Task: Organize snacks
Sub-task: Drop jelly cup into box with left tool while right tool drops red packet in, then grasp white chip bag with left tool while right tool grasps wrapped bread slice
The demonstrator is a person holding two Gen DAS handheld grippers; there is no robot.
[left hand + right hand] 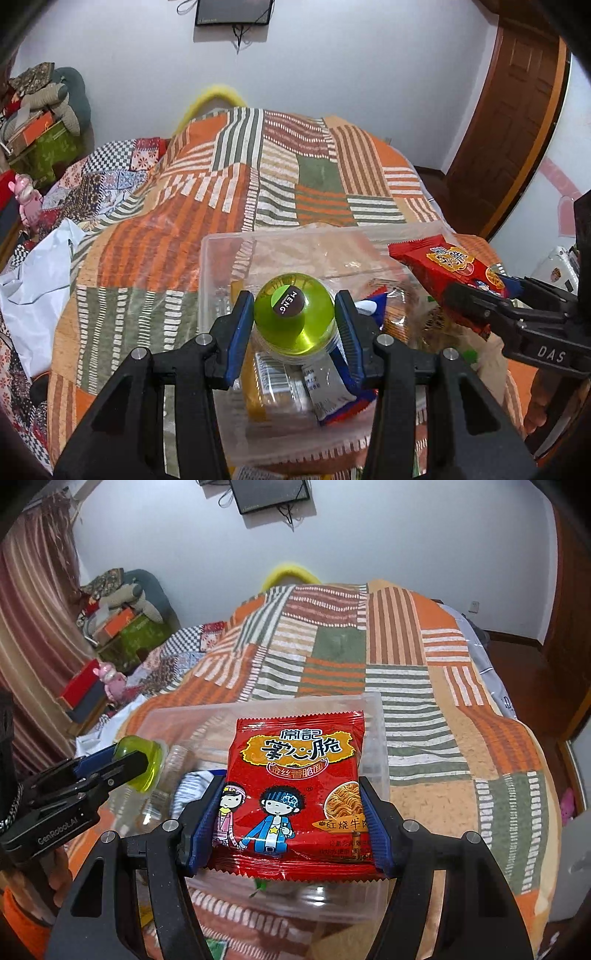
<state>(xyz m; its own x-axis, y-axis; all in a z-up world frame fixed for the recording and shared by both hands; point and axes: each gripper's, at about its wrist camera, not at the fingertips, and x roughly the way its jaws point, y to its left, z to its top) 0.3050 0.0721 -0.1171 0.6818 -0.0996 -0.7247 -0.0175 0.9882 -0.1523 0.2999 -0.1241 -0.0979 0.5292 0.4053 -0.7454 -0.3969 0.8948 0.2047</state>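
While both of my claws hang over the clear bin (pixel 221 266) on the bed (pixel 317 177), each one has a snack clamped in it. My left claw (pixel 294 314) is closed to a narrow gap around a green jelly cup (pixel 294 314), its blue pads pressing the cup's two sides, with the cup's round bottom and a dark label facing the camera. My right claw (pixel 291 812) stands about half open and is clamped on the side edges of a red noodle packet (pixel 295 775), held flat with its cartoon front up.

I judge this to be the dropping-in step: both snacks are carried above the bin and neither is down yet. Other packets (pixel 332 398) already lie inside, so the next move calls for lowering each claw toward a free spot, parting the pads only once the snack is low, and keeping the two claws from bumping, since they are near each other.

Much is hard to read. Held snacks block most of the bin's floor in both views. Through the clear walls the contents blur together, and I cannot tell how many packets there are. Whether either snack touches anything below is hidden. Fisheye bending curves the bed's edges, and the bin's near rim is cut off behind my fingers.
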